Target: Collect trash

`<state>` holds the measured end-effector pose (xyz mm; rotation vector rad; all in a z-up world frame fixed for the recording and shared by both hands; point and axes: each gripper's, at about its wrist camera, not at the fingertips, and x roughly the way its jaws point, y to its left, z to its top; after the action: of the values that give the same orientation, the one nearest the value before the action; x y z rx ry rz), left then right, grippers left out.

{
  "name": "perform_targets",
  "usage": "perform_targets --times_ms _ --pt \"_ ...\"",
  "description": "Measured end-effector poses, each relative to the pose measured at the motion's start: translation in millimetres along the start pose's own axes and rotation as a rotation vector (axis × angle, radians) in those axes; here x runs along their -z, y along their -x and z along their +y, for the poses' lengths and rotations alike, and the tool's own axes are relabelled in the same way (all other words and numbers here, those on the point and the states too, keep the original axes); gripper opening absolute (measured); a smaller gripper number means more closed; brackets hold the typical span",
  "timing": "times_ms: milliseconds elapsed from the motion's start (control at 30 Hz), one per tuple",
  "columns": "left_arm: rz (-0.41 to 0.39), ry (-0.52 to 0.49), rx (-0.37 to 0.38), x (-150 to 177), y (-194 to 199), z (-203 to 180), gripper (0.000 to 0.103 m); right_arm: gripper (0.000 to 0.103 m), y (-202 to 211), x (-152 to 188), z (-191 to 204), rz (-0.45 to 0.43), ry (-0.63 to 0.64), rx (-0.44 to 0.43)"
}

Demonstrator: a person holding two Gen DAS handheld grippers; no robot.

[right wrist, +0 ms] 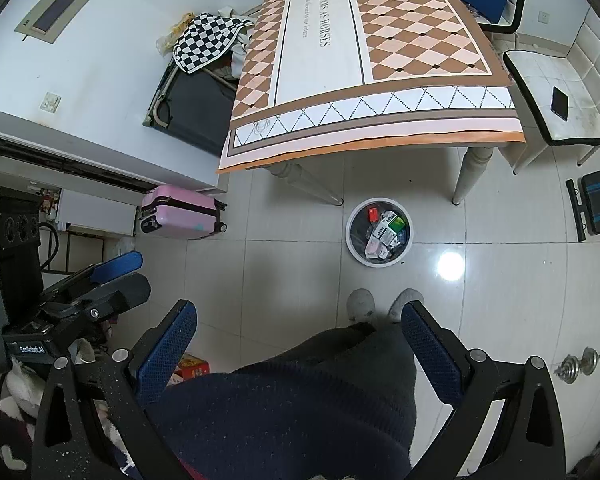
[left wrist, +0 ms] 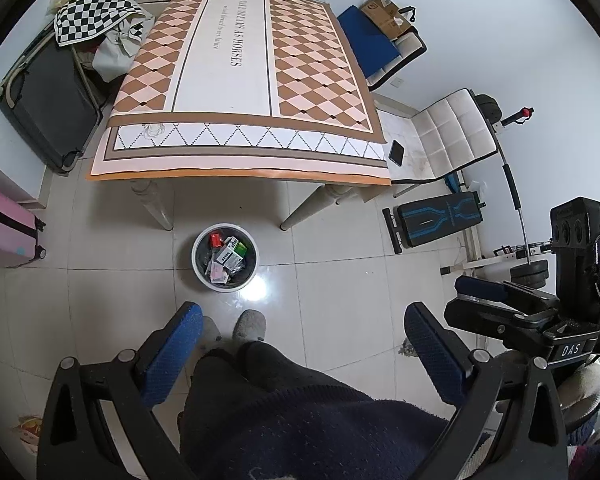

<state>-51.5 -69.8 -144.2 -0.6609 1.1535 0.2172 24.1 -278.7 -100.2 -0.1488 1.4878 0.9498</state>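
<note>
While both tongs gape, one bin stands.

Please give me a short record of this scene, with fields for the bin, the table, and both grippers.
bin: round white trash bin with dark liner, on the tiled floor in front of the table, holding small cartons
table: diamond-patterned orange and brown tablecloth, near part bare
left gripper: open, empty
right gripper: open, empty
person: grey slippers facing the bin
</note>
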Motion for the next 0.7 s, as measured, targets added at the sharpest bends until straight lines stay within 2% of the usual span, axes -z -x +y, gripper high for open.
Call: perform_targets --times_ms 700 --pt "0.001 0.005 0.008 5.0 -2.3 1.7 0.103 0.103 0.0 -3.4 3.4 0.020 0.017 0.002"
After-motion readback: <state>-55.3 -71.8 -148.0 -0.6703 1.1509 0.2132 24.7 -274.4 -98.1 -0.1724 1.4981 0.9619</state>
